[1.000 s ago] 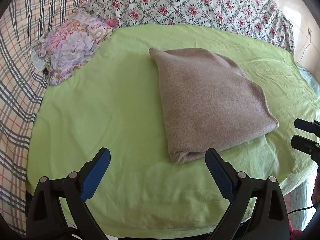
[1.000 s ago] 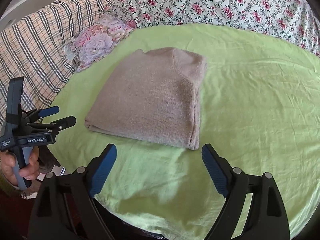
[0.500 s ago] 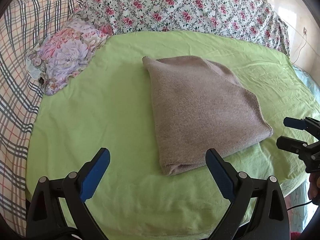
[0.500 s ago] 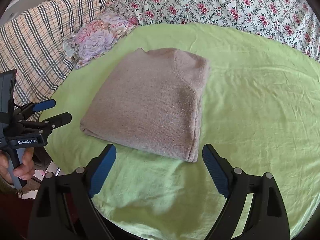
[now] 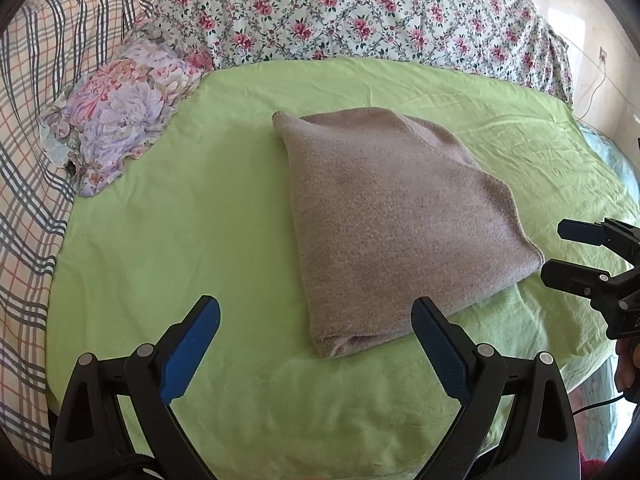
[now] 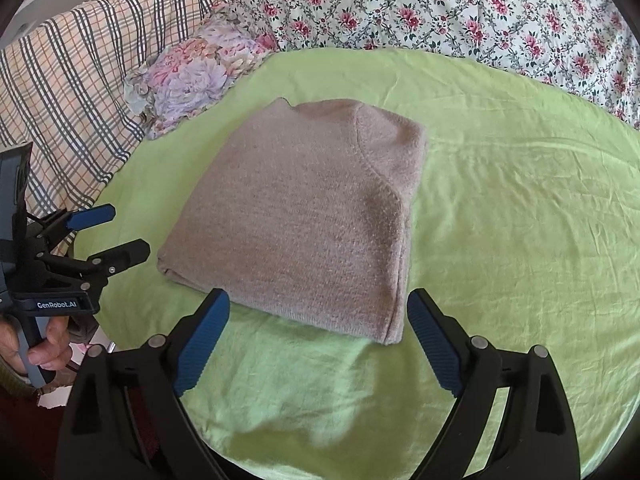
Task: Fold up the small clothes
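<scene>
A taupe knit sweater (image 5: 392,220) lies folded into a rectangle on the green sheet (image 5: 192,208); it also shows in the right wrist view (image 6: 304,216). My left gripper (image 5: 316,320) is open and empty, hovering just short of the sweater's near left corner. My right gripper (image 6: 318,312) is open and empty, just short of the sweater's near edge. Each gripper appears in the other's view: the right one (image 5: 568,252) beside the sweater's right corner, the left one (image 6: 112,232) by its left corner.
A small floral bundle of cloth (image 5: 120,108) lies at the back left of the green sheet. A rose-print cover (image 5: 360,12) lies behind, a plaid cover (image 5: 32,120) to the left. The bed's edge and a floor cable (image 5: 596,88) are at the right.
Both grippers have moved forward toward the sweater, which now looks larger and closer. The sweater has not moved, and both grippers stay open.
</scene>
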Tool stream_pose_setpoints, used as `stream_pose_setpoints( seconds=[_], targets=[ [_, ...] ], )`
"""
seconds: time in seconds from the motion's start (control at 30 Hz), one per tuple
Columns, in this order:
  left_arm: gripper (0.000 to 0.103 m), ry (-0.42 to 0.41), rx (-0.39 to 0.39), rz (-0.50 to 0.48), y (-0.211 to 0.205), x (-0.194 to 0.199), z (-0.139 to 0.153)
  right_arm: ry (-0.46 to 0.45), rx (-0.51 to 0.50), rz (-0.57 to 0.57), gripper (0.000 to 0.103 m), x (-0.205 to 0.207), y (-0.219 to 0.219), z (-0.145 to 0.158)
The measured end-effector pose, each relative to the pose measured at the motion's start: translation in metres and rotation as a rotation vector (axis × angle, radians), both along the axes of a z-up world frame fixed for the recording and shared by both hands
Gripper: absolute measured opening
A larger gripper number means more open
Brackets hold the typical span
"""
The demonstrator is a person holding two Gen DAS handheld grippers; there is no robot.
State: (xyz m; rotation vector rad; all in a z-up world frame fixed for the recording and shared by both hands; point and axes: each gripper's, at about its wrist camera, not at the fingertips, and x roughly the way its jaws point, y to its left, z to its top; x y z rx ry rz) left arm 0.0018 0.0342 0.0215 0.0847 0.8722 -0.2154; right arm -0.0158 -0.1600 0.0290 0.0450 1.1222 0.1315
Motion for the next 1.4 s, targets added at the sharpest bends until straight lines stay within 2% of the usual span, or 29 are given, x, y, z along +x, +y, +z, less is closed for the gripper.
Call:
stream_pose_setpoints(
  seconds=[0.27, 0.4, 1.4],
  targets=[
    [0.097, 0.013, 0.01, 0.014, -0.002, 0.008, -0.002, 0.017, -0.002, 0.001, 0.092, 0.007, -0.002, -0.007],
    [0.097, 0.028, 0.028, 0.02, -0.004, 0.016, -0.003, 0.011, 0.028, -0.022, 0.092, 0.014, -0.008, -0.006],
    [0.097, 0.007, 0.032, 0.018, -0.016, 0.035, 0.01, -0.015, 0.033, 0.007, 0.095, 0.042, 0.011, 0.0]
  ],
)
